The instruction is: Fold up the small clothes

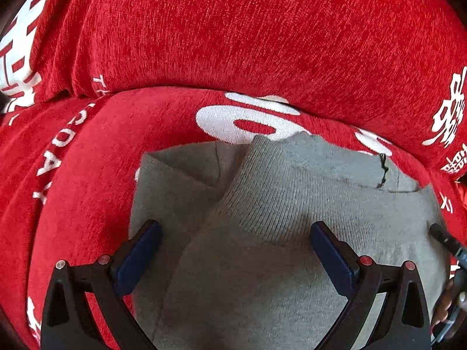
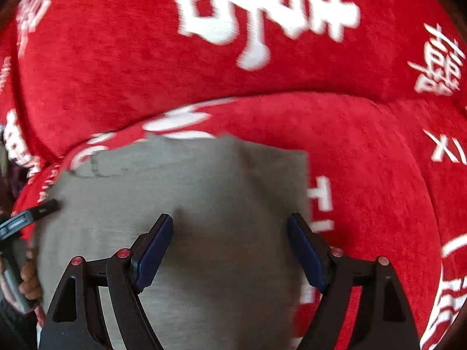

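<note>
- Both black grippers hang released: left gripper [image 1: 235,258], right gripper [image 2: 230,252], nothing pinched.
- Grey knit garment [image 1: 280,210] lies half-folded on red chenille cover [image 1: 233,29].
- I'd pinch near corners evenly, then fold.

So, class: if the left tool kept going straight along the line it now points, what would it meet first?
Most likely the grey garment. The left tool stands open above it, angled steeply down, with nothing between its fingers and the cloth. The red cover lies underneath and beyond; the exact depth is unclear.
</note>
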Available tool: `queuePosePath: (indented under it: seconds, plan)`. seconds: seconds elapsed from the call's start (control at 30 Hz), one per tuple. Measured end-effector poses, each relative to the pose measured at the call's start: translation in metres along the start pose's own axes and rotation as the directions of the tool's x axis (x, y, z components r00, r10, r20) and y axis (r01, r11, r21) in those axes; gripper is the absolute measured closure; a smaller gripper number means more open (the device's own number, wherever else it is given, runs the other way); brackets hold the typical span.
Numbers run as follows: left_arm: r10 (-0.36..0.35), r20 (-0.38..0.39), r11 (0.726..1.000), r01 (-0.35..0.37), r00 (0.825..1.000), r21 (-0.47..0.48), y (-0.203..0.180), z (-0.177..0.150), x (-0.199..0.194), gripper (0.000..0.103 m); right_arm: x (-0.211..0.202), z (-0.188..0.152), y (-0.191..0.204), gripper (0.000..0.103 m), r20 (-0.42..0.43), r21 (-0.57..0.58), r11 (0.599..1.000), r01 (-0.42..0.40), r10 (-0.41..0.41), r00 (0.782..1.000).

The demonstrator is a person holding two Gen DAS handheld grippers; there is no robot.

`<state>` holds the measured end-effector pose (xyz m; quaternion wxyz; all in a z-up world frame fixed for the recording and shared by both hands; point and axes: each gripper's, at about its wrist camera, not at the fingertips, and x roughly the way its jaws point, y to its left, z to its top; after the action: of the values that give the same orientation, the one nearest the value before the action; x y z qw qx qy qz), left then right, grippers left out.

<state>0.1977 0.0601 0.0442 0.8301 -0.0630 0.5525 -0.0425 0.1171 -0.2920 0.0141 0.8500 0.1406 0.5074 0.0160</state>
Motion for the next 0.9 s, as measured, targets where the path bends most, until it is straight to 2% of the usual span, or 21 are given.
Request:
queuePosePath:
  seconds: [0.07,0.13,0.2,0.3,0.4,0.47,0.57,0.6,0.67,0.8,0.87,0.9]
  plan:
    - [0.028,0.043,1.0,-0.028,0.999,0.011,-0.005,-0.007,-0.018,0.001,-0.02,-0.003,0.002,0.02,0.045,0.016,1.0,0.014,-0.015,0.999]
    - [0.028,0.095,0.999,-0.031,0.995,0.03,-0.01,-0.018,-0.037,0.001,-0.049,-0.013,0.013,0.02,0.119,-0.033,0.999,0.016,-0.012,0.993]
    - [0.01,0.138,0.998,-0.02,0.99,0.066,-0.021,-0.039,-0.058,0.001,-0.071,-0.031,0.025,0.02,0.155,-0.088,0.996,0.009,0.005,0.988]
    - [-0.004,0.174,0.989,-0.022,0.985,0.143,-0.04,-0.075,-0.076,0.001,-0.085,-0.063,0.041,0.02,0.139,-0.151,0.988,-0.028,0.049,0.989]
    - [0.059,0.203,0.975,-0.1,0.978,0.198,-0.06,-0.104,-0.076,0.001,-0.086,-0.089,0.05,0.02,0.113,-0.198,0.98,-0.016,0.039,0.993]
    - [0.067,0.175,0.977,-0.1,0.982,0.189,-0.058,-0.114,-0.07,0.001,-0.078,-0.103,0.05,0.02,0.104,-0.203,0.979,0.029,-0.008,0.995]
    - [0.089,0.148,0.981,-0.113,0.985,0.16,-0.042,-0.126,-0.06,0.001,-0.067,-0.116,0.028,0.021,0.054,-0.159,0.984,0.076,-0.069,0.996]
    - [0.072,0.137,0.986,-0.091,0.988,0.137,-0.034,-0.128,-0.063,0.001,-0.069,-0.119,0.023,0.021,0.057,-0.153,0.987,0.054,-0.046,0.997]
    - [0.079,0.142,0.991,-0.094,0.987,0.098,-0.024,-0.134,-0.074,0.001,-0.082,-0.123,0.022,0.021,0.079,-0.148,0.987,0.062,-0.05,0.996]
    - [0.069,0.204,0.997,-0.076,0.976,0.027,0.009,-0.155,-0.107,0.001,-0.111,-0.134,0.024,0.021,0.137,-0.11,0.993,0.049,-0.034,0.99]
    - [0.061,0.196,0.998,-0.057,0.979,-0.028,0.032,-0.161,-0.109,0.001,-0.118,-0.141,0.027,0.021,0.146,-0.095,0.995,0.034,-0.02,0.989]
    - [0.037,0.175,0.997,-0.024,0.984,-0.074,0.047,-0.165,-0.107,0.001,-0.118,-0.142,0.029,0.021,0.146,-0.093,0.995,0.027,-0.013,0.989]
